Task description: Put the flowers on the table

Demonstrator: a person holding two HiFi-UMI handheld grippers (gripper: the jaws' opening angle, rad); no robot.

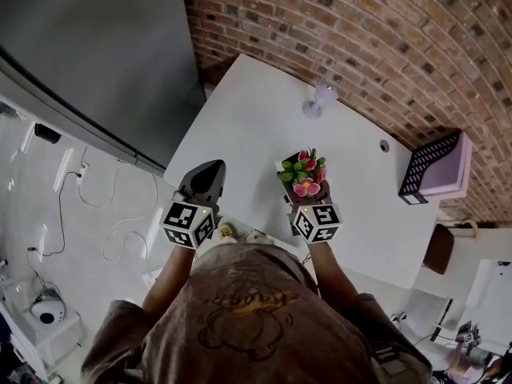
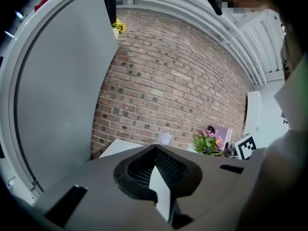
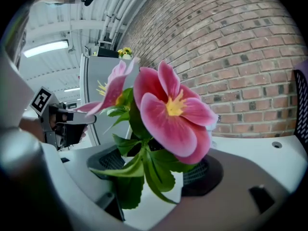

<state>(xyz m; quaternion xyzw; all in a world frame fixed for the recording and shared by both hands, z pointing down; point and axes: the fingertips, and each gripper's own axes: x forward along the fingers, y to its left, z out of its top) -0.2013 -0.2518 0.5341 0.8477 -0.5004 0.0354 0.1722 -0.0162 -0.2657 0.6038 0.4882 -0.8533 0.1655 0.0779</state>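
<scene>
The right claw point(image 1: 306, 192) grips the flowers point(image 1: 306, 170), which have soft pink petals and glossy green leaves, at the near side of a smooth white desk point(image 1: 248, 110). The left claw point(image 1: 210, 169) is closed to a point and empty, by the desk's near-left edge. Much of the desktop is bare. A rough brick wall point(image 1: 360, 30) borders its far side.

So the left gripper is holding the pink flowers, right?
No: the right gripper holds the pink flowers, not the left. The left gripper is shut and empty. The head view shows this.
</scene>
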